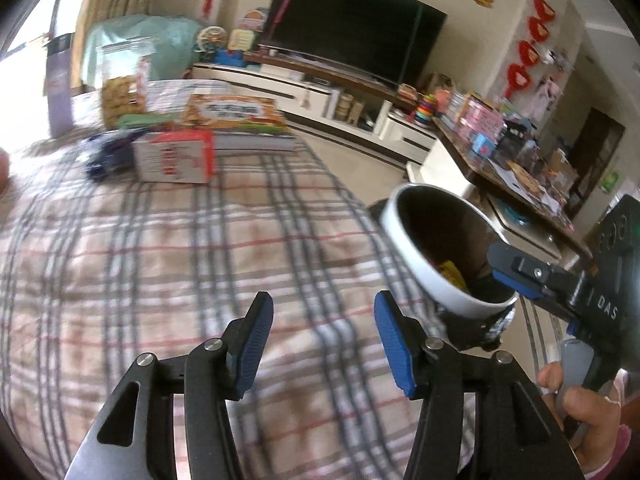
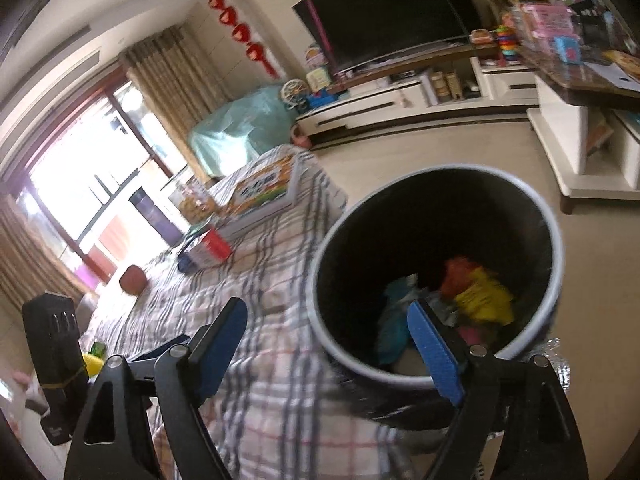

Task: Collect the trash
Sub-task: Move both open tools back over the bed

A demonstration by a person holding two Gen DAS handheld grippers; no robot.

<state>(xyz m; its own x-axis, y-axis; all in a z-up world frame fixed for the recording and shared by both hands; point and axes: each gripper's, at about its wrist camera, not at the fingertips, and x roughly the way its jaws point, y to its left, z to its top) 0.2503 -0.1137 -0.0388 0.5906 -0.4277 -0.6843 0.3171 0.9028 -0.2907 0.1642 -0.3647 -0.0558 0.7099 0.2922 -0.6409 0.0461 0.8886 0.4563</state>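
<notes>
A round trash bin with a white rim and black inside stands beside the plaid-covered table. Several wrappers lie in it, among them a yellow one, an orange one and a teal one. My right gripper is open and empty, its right finger over the bin's near rim. In the left wrist view the bin is at the right with the right gripper reaching over it. My left gripper is open and empty above the tablecloth.
On the table's far end lie a red-and-white box, a dark blue wrapper, a big orange picture box and a snack jar. A brown round thing lies near the left edge. A TV cabinet and a cluttered side table stand beyond.
</notes>
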